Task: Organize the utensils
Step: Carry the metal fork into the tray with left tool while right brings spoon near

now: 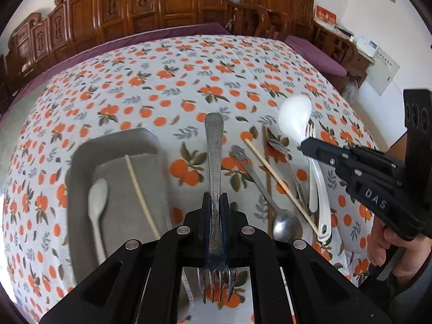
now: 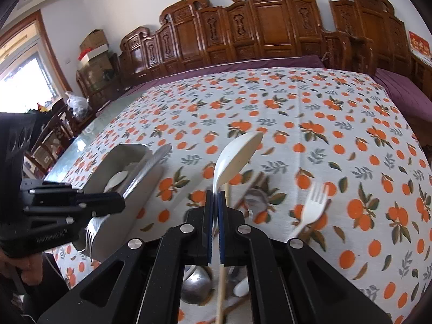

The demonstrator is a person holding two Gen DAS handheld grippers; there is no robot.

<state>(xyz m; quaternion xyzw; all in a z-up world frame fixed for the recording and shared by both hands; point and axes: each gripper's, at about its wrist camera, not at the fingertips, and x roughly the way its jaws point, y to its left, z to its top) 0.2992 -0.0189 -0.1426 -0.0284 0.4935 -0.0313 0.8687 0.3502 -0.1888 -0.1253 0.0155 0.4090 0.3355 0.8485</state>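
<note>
Left gripper [image 1: 215,210] clamps a steel fork [image 1: 214,159], tines back toward the camera, partly hidden by the fingers. Just left of it lies the grey tray [image 1: 81,162], holding a white spoon [image 1: 97,199] and a chopstick [image 1: 140,194].

Right gripper [image 2: 215,205] pinches a white ladle-spoon [image 2: 235,156]; its handle vanishes between the pads. Below it, a blurred metal spoon [image 2: 195,286]; to its right, a white plastic fork [image 2: 314,208].

Orange-print tablecloth [image 2: 337,124], carved wooden bench [image 2: 270,27] beyond.
</note>
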